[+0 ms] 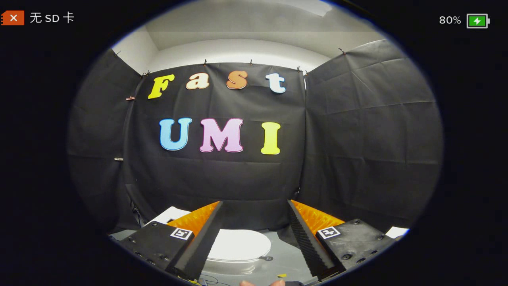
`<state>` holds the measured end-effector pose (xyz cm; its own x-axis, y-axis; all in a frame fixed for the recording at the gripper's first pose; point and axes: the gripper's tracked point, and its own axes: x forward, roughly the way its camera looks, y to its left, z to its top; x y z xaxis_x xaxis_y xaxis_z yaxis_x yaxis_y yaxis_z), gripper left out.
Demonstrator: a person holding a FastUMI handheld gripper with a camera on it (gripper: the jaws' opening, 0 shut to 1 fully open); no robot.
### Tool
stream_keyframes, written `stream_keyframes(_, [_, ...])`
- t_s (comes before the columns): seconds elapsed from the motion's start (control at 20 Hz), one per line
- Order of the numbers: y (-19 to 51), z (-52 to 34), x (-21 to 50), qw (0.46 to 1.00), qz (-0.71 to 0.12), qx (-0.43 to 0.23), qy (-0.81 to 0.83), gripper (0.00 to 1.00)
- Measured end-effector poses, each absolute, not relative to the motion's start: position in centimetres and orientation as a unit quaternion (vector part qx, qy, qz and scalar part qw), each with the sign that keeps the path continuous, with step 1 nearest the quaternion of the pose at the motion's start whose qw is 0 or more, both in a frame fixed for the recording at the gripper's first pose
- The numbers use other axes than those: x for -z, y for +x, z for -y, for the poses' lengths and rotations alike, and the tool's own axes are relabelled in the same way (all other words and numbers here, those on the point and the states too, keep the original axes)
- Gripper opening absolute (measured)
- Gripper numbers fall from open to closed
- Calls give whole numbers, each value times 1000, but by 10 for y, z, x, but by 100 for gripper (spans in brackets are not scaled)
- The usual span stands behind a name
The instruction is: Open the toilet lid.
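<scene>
- While the gripper (254, 206) hung above the grey floor (285, 250), its two fingers stood wide apart and pressed on nothing, with clear space between them.
- Left of the toilet lid (238, 245) was the left finger (200, 238), a black ribbed pad backed with orange, its tip raised above the lid's left edge; a small black-and-white marker (181, 233) sat on the black block at its base.
- Further left of the lid, past that finger, a flat white object (170, 216) lay on the floor near the foot of the black cloth wall (222, 178); I could not tell what it was.
- The toilet lid itself was a white oval lying flat and closed, low between the two fingers and nearer the left one, which covered its left part.
- Just right of the lid a small dark round piece (266, 258) rested on the floor, close to the lid's rim.
- Nearer than the lid, a small yellow scrap (281, 275) lay on the floor, and fingertips of a hand (262, 283) showed at the gripper's base.
- Right of the lid rose the right finger (307, 238), black ribbed pad and orange back, well apart from the lid, with its own marker (328, 232) on its block.
- Far right of the lid, a white corner (397, 231) showed by the wall.
</scene>
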<state>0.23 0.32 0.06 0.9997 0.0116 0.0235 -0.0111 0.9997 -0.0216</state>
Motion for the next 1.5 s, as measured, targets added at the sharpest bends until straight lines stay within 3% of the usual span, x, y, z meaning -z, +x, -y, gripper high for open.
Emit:
stream_keyframes(0.65, [8, -19, 10, 999, 10, -35, -5, 98])
stream_keyframes(0.95, [12, -29, 3, 996, 57, -65, 1, 98])
stream_keyframes(1.5, [57, -25, 78, 997, 40, -61, -16, 98])
